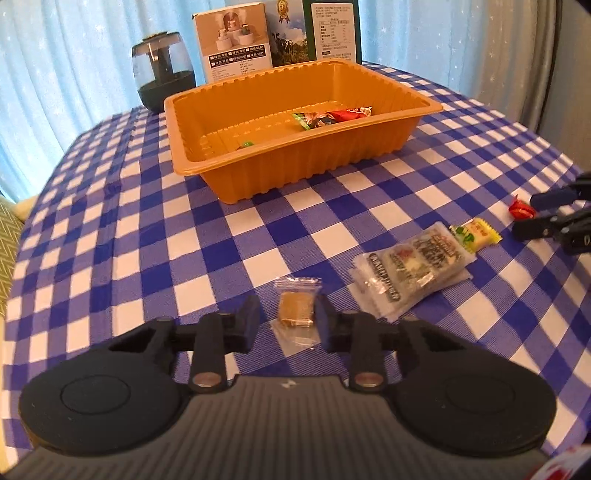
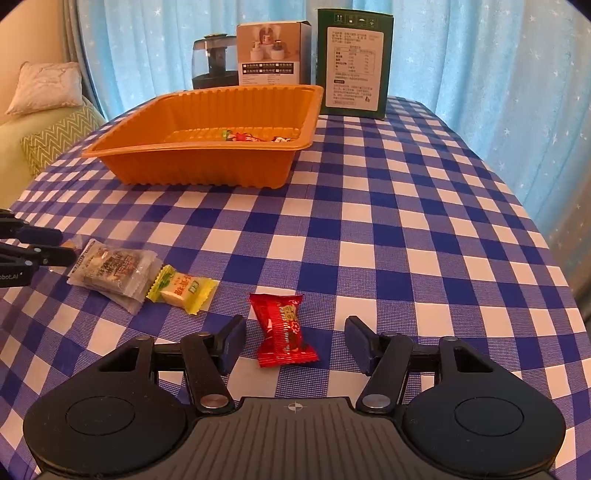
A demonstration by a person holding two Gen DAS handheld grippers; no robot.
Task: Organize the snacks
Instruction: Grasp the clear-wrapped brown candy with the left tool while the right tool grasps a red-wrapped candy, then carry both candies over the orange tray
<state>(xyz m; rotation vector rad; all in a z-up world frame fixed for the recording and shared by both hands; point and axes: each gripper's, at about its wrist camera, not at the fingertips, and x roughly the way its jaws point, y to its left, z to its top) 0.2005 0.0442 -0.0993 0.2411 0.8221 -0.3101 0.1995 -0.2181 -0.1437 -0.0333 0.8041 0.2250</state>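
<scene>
In the left wrist view, the orange ribbed plastic tray (image 1: pixel 258 177) sits in the upper centre on the blue-and-white checked tablecloth (image 1: pixel 147 240), with a few wrapped sweets (image 1: pixel 330 116) inside at its right. Behind it, along the top, stand a dark round glass jar (image 1: pixel 162 70) at left, then a white printed carton (image 1: pixel 231 40) and a green printed carton (image 1: pixel 332 29). Lower down, a clear-wrapped brown biscuit (image 1: pixel 297 306) lies at centre, a stack of clear printed packets (image 1: pixel 410 269) to its right, then a yellow wrapped candy (image 1: pixel 476 236) and a red wrapped candy (image 1: pixel 521 211) at the right edge.

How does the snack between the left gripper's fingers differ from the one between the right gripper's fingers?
The biscuit packet at the left gripper has a clear wrapper showing a brown square; the red candy at the right gripper has an opaque, printed wrapper. The left fingers sit close beside the biscuit packet; the right fingers stand wider around the red candy. Both lie on the tablecloth, ungrasped, outside the orange tray.
</scene>
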